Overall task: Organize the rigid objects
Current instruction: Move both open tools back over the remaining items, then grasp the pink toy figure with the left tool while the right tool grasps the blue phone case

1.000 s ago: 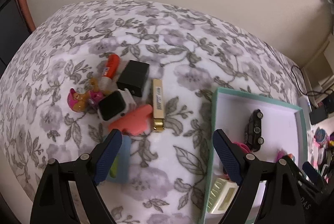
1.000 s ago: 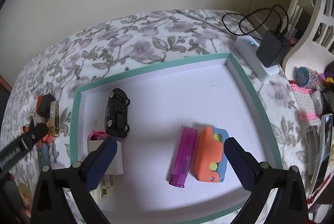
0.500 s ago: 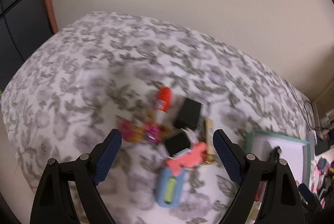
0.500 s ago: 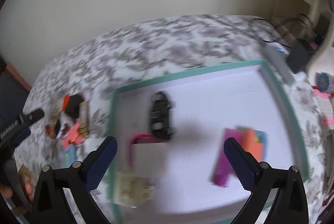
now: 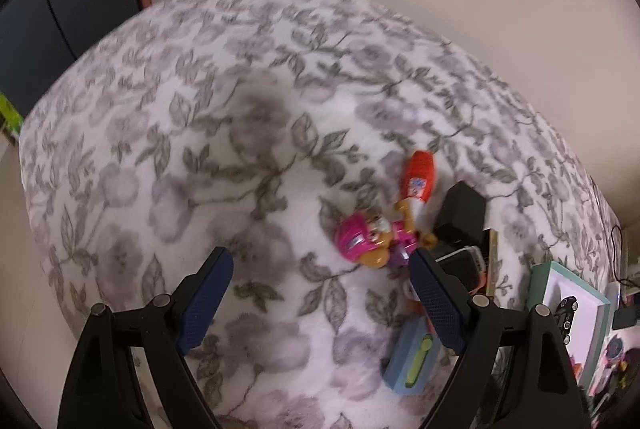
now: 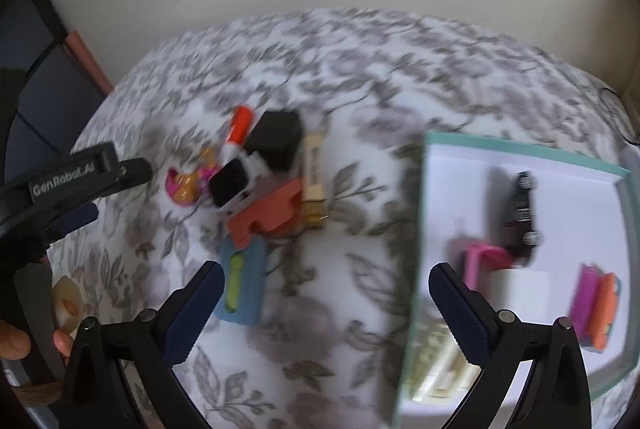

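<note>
A pile of small objects lies on the flowered bedspread (image 6: 360, 77): an orange tube (image 6: 240, 125), a black box (image 6: 276, 141), a smartwatch (image 6: 232, 183), a coral piece (image 6: 268, 215), a cream-and-gold bar (image 6: 314, 181), a blue case (image 6: 242, 281) and a pink toy figure (image 5: 368, 239). The teal-rimmed tray (image 6: 520, 149) to the right holds a black toy car (image 6: 522, 213), a pink lighter (image 6: 584, 295) and other bits. My right gripper (image 6: 324, 269) hangs open over the cloth between pile and tray. My left gripper (image 5: 320, 261) is open, left of the pile, holding nothing.
A wall runs behind the bed. Dark furniture (image 5: 48, 9) stands at the far left. A person's hand (image 6: 16, 341) holds the left gripper's handle. A cable (image 5: 616, 253) and clutter lie beyond the tray's right side.
Both grippers have swung left. The right one left the tray and now hangs over the cloth beside the pile. The left one passed the pile, which now lies to its right.
</note>
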The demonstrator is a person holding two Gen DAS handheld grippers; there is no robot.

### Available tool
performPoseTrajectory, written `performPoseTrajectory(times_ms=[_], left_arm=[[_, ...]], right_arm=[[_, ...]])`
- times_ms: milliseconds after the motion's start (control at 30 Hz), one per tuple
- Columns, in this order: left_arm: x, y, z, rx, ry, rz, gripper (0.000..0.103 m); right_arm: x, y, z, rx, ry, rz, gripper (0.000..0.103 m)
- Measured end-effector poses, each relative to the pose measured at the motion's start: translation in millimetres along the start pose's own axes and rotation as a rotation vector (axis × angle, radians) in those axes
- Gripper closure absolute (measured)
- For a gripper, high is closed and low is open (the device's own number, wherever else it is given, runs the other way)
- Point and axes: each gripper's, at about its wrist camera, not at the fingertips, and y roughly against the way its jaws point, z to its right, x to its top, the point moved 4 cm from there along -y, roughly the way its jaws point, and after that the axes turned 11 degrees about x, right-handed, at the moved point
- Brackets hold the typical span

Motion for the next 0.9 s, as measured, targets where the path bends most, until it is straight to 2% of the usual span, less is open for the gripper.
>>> performPoseTrajectory(times_ms=[333, 467, 600, 767, 900], left_arm=[[-4.1, -35.3, -16.4, 0.02, 0.078, -0.119, 0.013], [-1.2, -41.2, -18.1, 0.013, 0.089, -0.133, 0.013], [0.9, -44.3, -17.9, 0.003, 0.097, -0.137, 0.013], [6.4, -44.4, -13.8, -0.018, 0.093, -0.121, 0.013], [10.1, -41.9, -5.8, -0.047, 0.079, -0.099, 0.013]], right_arm=[[-12.7, -52.3, -25.4, -0.019, 0.051, -0.108, 0.0], [-14.2, -64.3, -24.2, -0.045, 0.047, -0.123, 0.0], [-13.9, -75.2, -32.4, -0.116, 0.122, -0.126, 0.0], [-10.6, -78.3, -33.9, -0.118, 0.112, -0.107, 0.0], [-3.6, -77.6, -30.4, -0.116, 0.113, -0.101, 0.005]])
